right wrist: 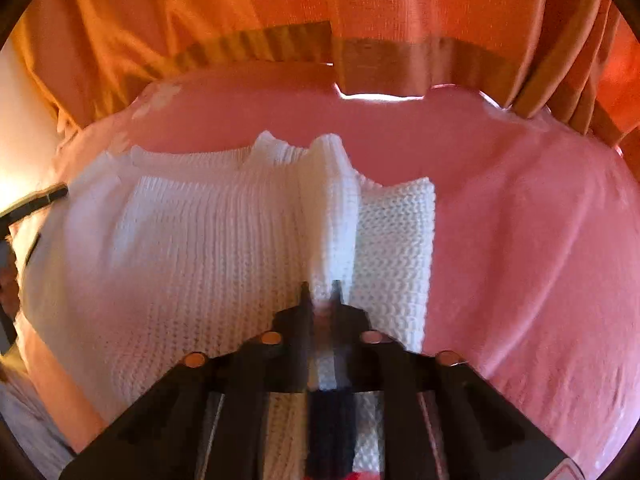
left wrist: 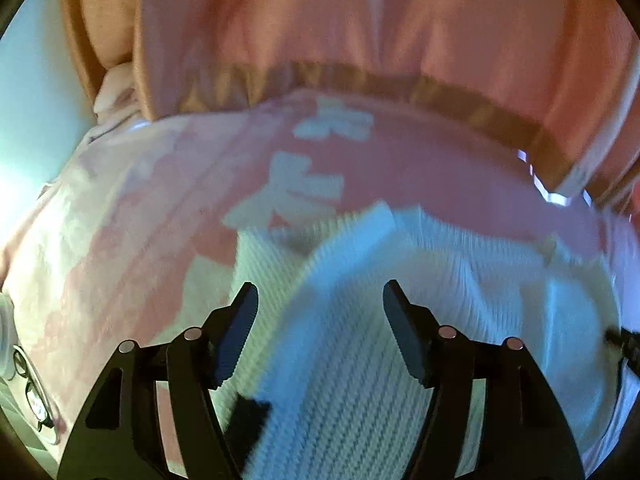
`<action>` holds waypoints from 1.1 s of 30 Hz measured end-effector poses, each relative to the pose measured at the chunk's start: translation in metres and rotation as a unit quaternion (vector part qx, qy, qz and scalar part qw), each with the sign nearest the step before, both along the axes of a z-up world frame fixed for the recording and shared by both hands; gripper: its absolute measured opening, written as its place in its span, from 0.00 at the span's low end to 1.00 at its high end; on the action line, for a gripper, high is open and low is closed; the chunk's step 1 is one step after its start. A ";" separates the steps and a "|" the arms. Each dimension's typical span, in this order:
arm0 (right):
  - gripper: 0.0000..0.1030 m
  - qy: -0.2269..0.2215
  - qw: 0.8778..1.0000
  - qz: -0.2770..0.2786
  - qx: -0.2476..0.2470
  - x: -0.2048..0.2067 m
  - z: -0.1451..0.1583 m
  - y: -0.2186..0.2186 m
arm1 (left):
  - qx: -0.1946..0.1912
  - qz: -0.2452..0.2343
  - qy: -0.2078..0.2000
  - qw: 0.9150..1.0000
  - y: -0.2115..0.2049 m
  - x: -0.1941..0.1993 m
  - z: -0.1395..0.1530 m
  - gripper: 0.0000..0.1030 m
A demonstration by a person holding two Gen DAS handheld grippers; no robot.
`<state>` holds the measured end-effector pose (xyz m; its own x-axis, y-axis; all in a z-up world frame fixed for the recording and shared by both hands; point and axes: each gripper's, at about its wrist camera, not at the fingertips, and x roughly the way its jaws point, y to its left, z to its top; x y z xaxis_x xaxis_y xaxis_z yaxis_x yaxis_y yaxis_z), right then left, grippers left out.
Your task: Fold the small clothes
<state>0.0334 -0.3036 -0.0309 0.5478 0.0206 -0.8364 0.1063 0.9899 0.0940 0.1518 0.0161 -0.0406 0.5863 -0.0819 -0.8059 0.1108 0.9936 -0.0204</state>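
A small white knit garment point(left wrist: 340, 360) lies spread on a pink bed cover point(left wrist: 152, 208). My left gripper point(left wrist: 322, 292) hovers just over it, open, with the knit below the gap and nothing pressed between the pads. In the right wrist view the white knit garment point(right wrist: 192, 240) stretches left, with a folded part lying to the right. My right gripper point(right wrist: 322, 291) is shut on a raised ridge of the knit that runs away from its fingertips. The left gripper's black finger point(right wrist: 44, 198) shows at the garment's left edge.
Orange curtains point(right wrist: 380, 4) with a brown hem band point(left wrist: 460, 100) hang behind the bed's far edge. The pink bed cover point(right wrist: 528, 248) spreads wide to the right of the garment. Pale printed shapes point(left wrist: 312, 184) mark the cover. A white cloth point(left wrist: 114, 92) lies at the far left.
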 end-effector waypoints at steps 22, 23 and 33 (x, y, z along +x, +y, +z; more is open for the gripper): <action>0.37 0.006 0.998 -0.048 -0.040 0.038 -0.001 -0.012 | 0.031 0.035 0.016 0.999 -0.005 0.026 -0.019 0.54; 0.21 0.010 0.998 -0.047 -0.042 0.041 -0.006 -0.012 | 0.024 0.030 0.015 0.999 -0.005 0.029 -0.018 0.41; 0.07 -0.062 0.995 -0.074 0.001 0.044 0.046 -0.029 | 0.003 0.028 -0.024 0.999 -0.007 0.041 0.000 0.05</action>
<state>0.0778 -0.3322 0.0156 0.6443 -0.0652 -0.7620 0.2375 0.9641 0.1183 0.1929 0.0094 -0.0402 0.6272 -0.0431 -0.7777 0.0559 0.9984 -0.0102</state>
